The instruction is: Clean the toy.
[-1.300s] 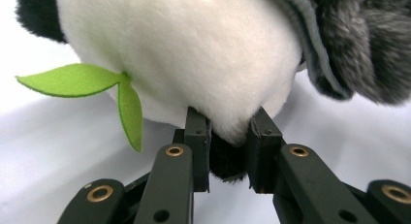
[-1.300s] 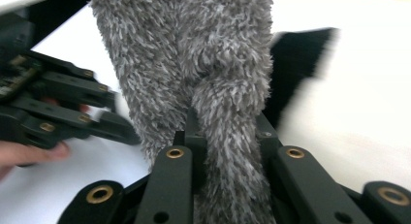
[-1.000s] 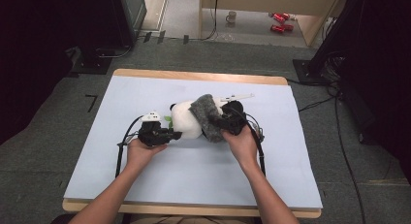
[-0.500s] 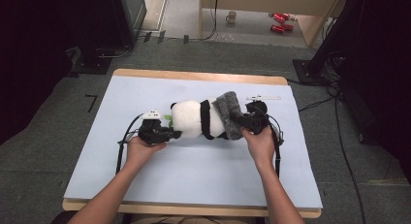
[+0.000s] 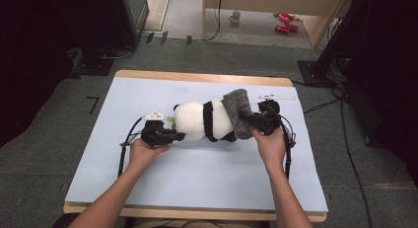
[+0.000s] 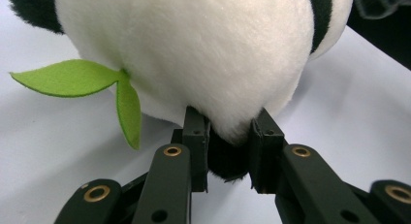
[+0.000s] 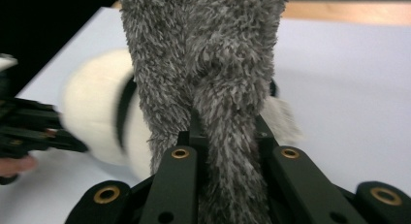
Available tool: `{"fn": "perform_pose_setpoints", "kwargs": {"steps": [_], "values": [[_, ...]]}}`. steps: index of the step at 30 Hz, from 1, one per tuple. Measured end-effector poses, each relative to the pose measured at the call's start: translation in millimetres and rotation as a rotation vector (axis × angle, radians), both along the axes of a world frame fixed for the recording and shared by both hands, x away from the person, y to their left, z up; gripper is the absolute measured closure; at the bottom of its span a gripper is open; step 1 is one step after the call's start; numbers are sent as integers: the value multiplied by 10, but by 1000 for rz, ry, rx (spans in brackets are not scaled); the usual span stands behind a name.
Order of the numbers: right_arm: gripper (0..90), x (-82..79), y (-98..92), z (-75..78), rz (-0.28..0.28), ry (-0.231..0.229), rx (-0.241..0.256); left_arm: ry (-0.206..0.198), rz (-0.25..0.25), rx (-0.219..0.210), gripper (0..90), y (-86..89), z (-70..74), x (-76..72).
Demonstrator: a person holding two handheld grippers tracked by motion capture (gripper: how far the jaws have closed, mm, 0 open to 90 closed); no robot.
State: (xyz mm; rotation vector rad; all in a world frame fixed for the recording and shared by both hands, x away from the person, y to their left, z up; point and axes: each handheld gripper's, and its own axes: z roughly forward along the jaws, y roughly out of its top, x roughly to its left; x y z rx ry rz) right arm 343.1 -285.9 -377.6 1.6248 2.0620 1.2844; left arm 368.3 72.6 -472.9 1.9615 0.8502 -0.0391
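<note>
Grey cloth [image 5: 237, 112] pulled farther right, panda [image 5: 204, 122] lying left-right

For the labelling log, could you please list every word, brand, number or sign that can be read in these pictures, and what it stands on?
None can be read: the panda plush, the grey fuzzy cloth, the left tongs and the right tongs carry no lettering.
Red items on the floor: any print is too small to read.

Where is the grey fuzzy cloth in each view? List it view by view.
High view: grey fuzzy cloth right of centre, over the panda plush.
Left gripper view: a sliver at the top right corner.
Right gripper view: centre, between the fingers.
Shared landmark: the panda plush.
</note>
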Motion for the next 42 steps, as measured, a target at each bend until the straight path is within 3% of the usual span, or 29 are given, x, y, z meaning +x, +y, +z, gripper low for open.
{"fn": "perform_pose_setpoints", "kwargs": {"steps": [2, 6, 18, 22, 26, 30, 34, 42], "values": [[793, -24, 96, 68, 29, -25, 8, 2, -4, 1, 732, -5, 3, -7], [791, -29, 340, 100, 93, -28, 8, 0, 0, 6, 728, -14, 13, -38], [788, 8, 1098, -79, 283, 22, -17, -29, 22, 7, 714, -58, 41, -201], [784, -9, 1263, -223, 315, 22, -62, -27, 35, 36, 712, -74, 34, -229], [773, 23, 1190, -241, 300, 8, -95, -23, 34, 27, 712, -76, 25, -210], [777, 51, 1047, -250, 248, 10, -146, -31, 16, 45, 713, -53, 25, -191], [785, 100, 821, -249, 208, 32, -103, -47, 10, 40, 714, -62, 32, -164], [785, 83, 482, -163, 133, 18, -80, -40, 7, 42, 714, -18, 43, -43]]}}
